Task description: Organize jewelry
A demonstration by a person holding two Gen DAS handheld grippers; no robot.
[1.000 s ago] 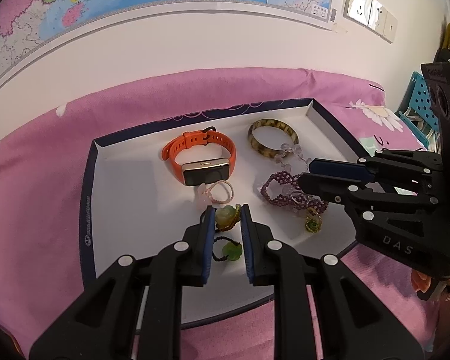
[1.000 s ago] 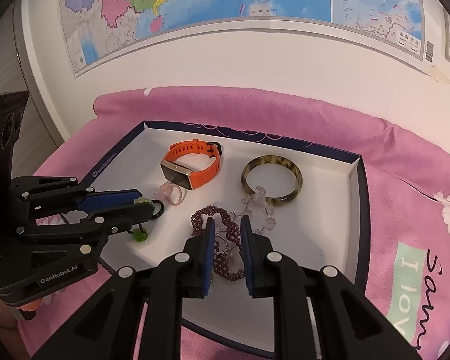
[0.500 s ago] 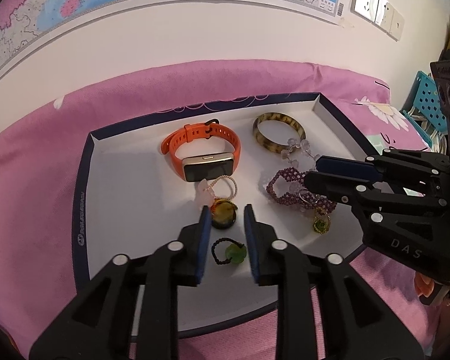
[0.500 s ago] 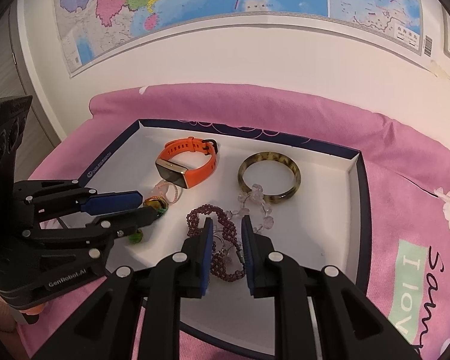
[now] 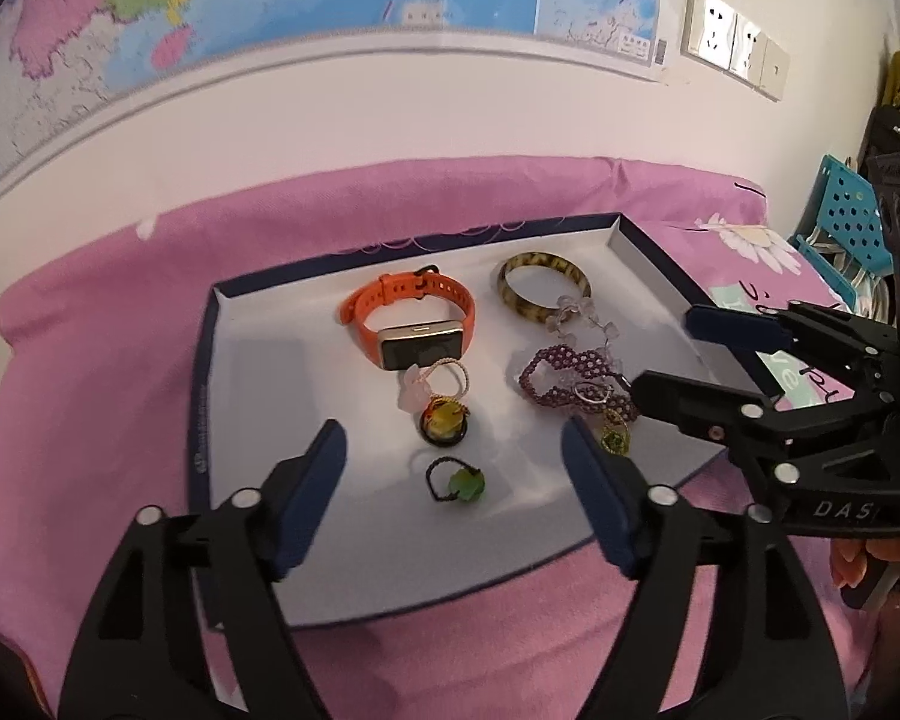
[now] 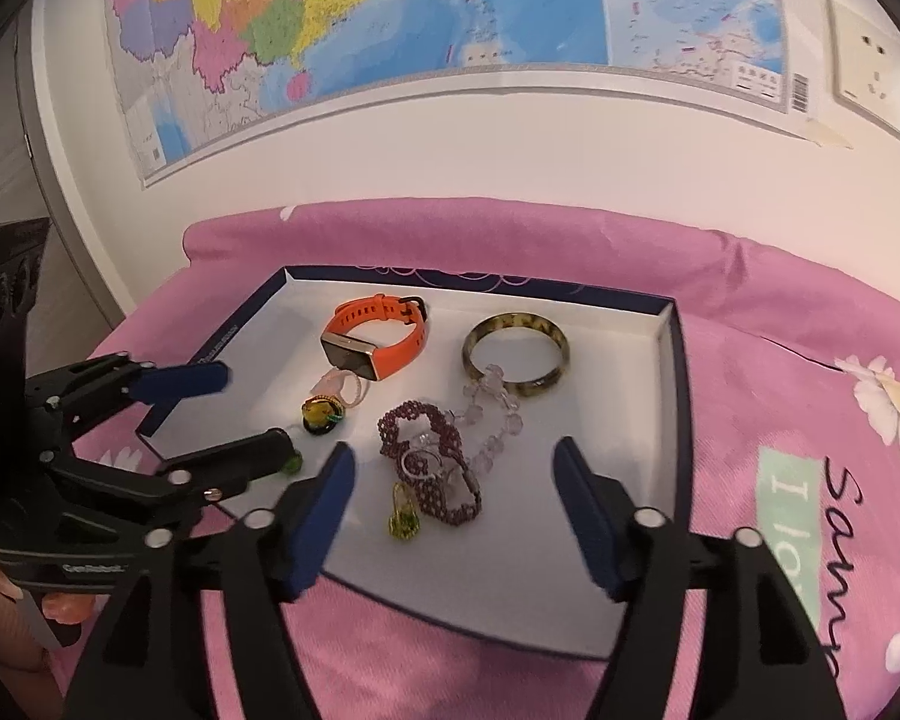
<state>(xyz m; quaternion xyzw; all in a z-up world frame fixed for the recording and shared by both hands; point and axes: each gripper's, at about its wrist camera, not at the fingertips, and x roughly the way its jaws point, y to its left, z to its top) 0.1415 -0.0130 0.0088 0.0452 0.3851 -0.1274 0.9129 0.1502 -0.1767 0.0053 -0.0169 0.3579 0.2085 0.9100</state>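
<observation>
Item: white tray (image 5: 258, 396) with dark rim on pink cloth (image 5: 102, 360), jewelry laid loose inside. Left gripper (image 5: 453, 468): jaws have just been opening, now stand wide apart, nothing between the pads; directly ahead of its tips lies the green bead ring (image 5: 456, 481), beyond that the amber ring (image 5: 444, 420), then the orange watch (image 5: 414, 324). Right gripper (image 6: 453, 471): jaws likewise just opened, wide and empty; between and just ahead of them lies the purple beaded bracelet (image 6: 429, 462), tangled with a clear crystal strand (image 6: 492, 414) and a small silver ring (image 6: 420, 463), a green pendant (image 6: 403, 517) beside it; the tortoiseshell bangle (image 6: 516, 354) sits further ahead. Handling advice: take one piece at a time, closing low on a free edge; the bracelet cluster likely drags its neighbours, so lift slowly.
</observation>
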